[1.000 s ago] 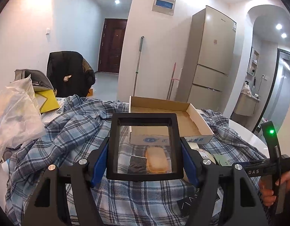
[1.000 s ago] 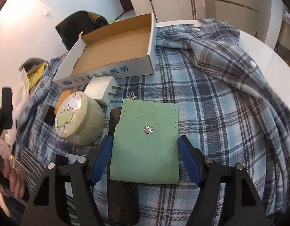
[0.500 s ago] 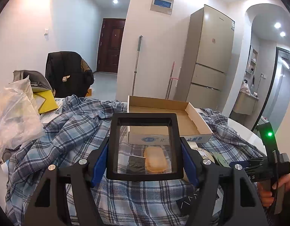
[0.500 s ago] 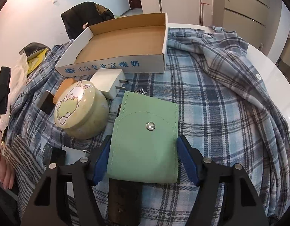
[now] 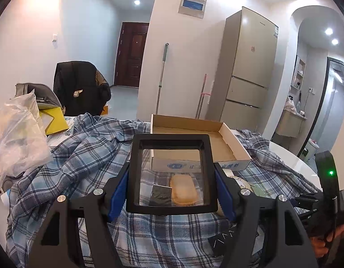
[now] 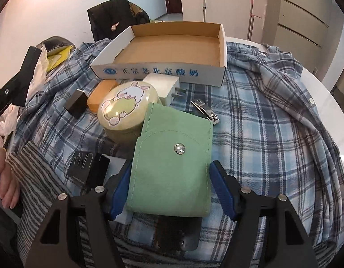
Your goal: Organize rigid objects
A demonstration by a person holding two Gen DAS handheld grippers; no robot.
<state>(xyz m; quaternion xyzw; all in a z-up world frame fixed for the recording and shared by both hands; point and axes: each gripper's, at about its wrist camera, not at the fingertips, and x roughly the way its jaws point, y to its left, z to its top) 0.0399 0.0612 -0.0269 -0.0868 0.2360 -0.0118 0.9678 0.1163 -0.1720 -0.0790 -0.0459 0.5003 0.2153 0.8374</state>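
The left gripper clamps a black square frame above the plaid shirt. The right gripper pinches a green pouch, its jaws having just narrowed, near the cardboard box.

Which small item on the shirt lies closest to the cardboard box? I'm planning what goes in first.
The white charger: it sits right against the box's printed front wall, ahead of the bunny tin and orange soap.
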